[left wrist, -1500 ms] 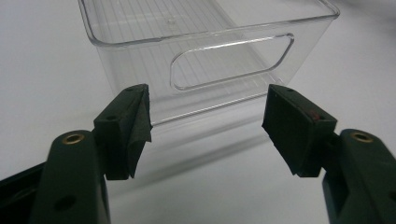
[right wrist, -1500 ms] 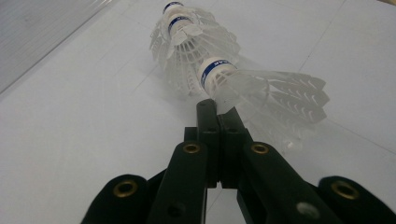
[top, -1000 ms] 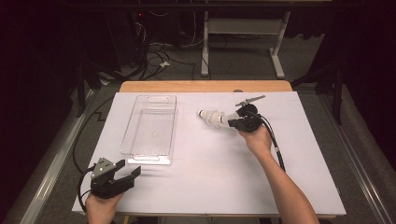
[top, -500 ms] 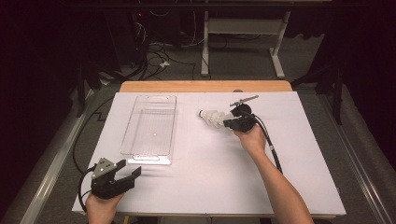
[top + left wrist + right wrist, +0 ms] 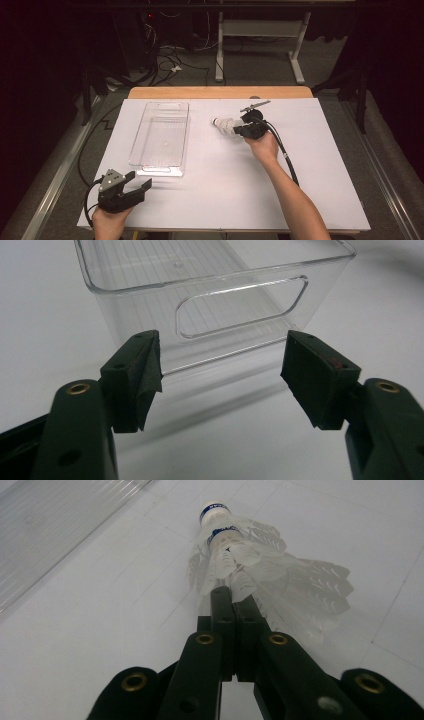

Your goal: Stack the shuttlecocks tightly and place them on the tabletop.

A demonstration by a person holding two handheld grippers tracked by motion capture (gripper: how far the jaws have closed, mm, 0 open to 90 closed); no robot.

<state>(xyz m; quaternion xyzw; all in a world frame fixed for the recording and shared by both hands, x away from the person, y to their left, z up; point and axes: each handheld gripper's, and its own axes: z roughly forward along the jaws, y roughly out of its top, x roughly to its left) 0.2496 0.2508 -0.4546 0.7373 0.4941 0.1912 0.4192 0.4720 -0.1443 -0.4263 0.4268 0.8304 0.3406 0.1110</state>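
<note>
A white feather shuttlecock (image 5: 223,125) with blue bands lies on its side on the white table top, cork pointing left. My right gripper (image 5: 240,129) is shut, its tips against the feather skirt of the shuttlecock (image 5: 260,565). In the right gripper view the jaws of the right gripper (image 5: 232,594) are pressed together; I cannot tell whether a feather is pinched. A clear plastic bin (image 5: 160,167) stands left of centre. My left gripper (image 5: 140,181) rests at the front left, open. The left gripper (image 5: 222,370) faces the bin's (image 5: 240,310) near end wall with its handle slot.
The white sheet (image 5: 215,190) covers the table, with a strip of wooden edge (image 5: 220,92) at the back. The right gripper's black cable (image 5: 281,147) trails toward the front right. Beyond the table are a desk frame (image 5: 260,35) and floor cables (image 5: 165,55).
My right gripper has slid a little left toward the shuttlecock, which has stayed in place. The left gripper has not moved.
</note>
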